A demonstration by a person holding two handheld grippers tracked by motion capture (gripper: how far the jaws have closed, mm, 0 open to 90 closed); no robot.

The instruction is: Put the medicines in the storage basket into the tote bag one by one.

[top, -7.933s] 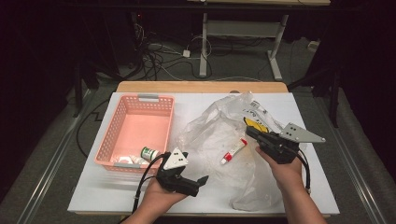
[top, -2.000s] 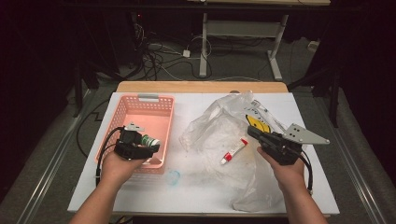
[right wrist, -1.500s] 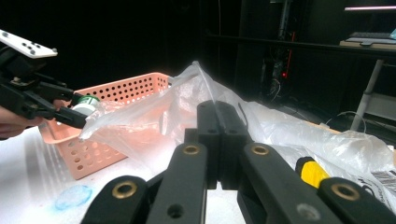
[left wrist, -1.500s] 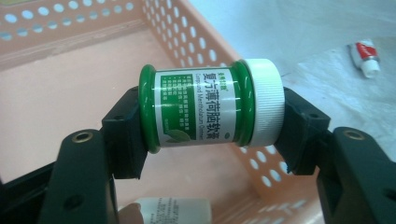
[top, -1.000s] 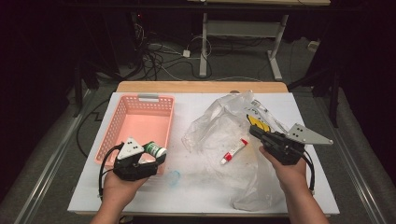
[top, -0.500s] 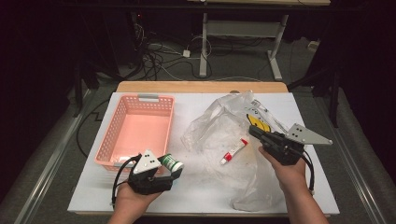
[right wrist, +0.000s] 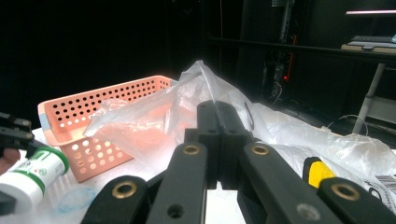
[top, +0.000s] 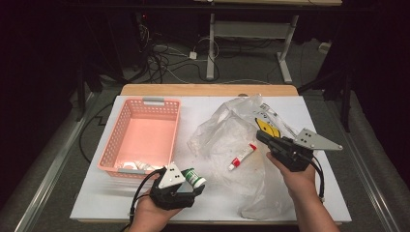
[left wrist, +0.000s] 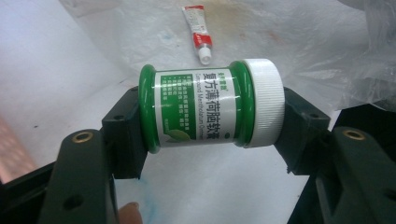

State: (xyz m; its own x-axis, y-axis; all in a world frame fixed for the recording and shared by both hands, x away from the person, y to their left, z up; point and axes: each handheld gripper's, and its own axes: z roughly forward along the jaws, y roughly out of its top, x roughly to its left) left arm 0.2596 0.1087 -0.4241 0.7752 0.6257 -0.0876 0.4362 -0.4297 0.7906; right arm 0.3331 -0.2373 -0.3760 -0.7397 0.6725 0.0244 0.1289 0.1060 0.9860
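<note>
A green jar [top: 194, 177] with a white cap lies sideways between the jaws of my left gripper [top: 189, 181], just in front of the pink basket [top: 153, 101]. In the left gripper view the pads press on both ends of the jar [left wrist: 205, 107], base on the left and cap on the right. My right gripper [top: 263, 137] rests at the edge of a crumpled clear plastic bag [top: 227, 133]. Its jaws [right wrist: 217, 116] are together, and I cannot tell whether film is pinched between them. A red and white tube [top: 241, 156] lies in the bag.
The basket [right wrist: 93, 107] holds a few pale items at its near end [top: 138, 165]. A yellow-labelled packet [top: 268, 126] lies in the bag by the right gripper. Both stand on a white board [top: 96, 193]; dark floor with cables lies behind the table.
My left hand has carried the jar from the basket's front edge to the right and nearer, over the white board. The right hand has kept still.
</note>
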